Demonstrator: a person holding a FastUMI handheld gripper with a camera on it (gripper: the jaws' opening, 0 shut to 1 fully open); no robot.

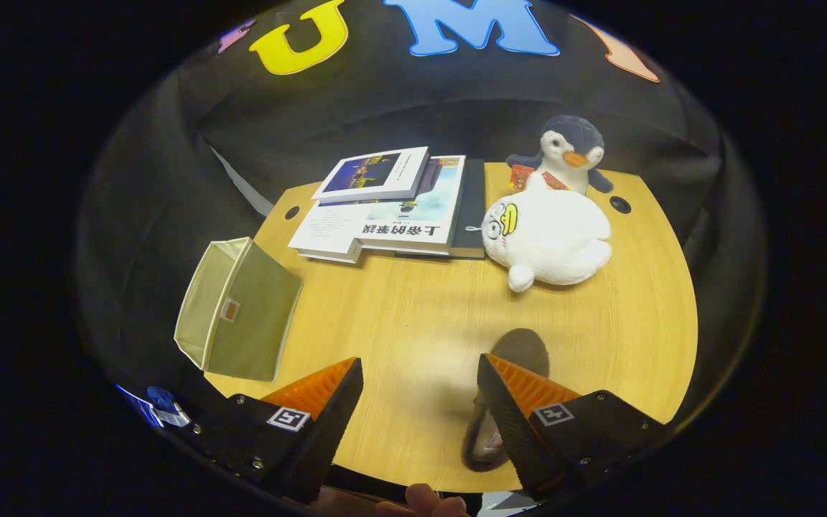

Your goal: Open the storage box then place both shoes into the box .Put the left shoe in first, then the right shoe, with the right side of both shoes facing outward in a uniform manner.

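**The soft box waits while the gripper hangs open**

Over on the left, the storage box (237, 310) sits at the edge of the bench (413, 316), partly hanging over it. It looks like green cloth, so I think it is light and floppy and may slide when pushed. It has a small tag on its side, too tiny to read. The top flap edge looks like the best place to pinch.

In the middle lie some books (392, 205). One cover has big printed writing (not in English letters).

Further right are a white plush duck (548, 240) and a plush penguin (570, 152).

The gripper (419, 377) is wide open, holding nothing. A dark shoe (521, 352) lies by its right finger, partly hidden. It looks soft and bendy; grab its rim.
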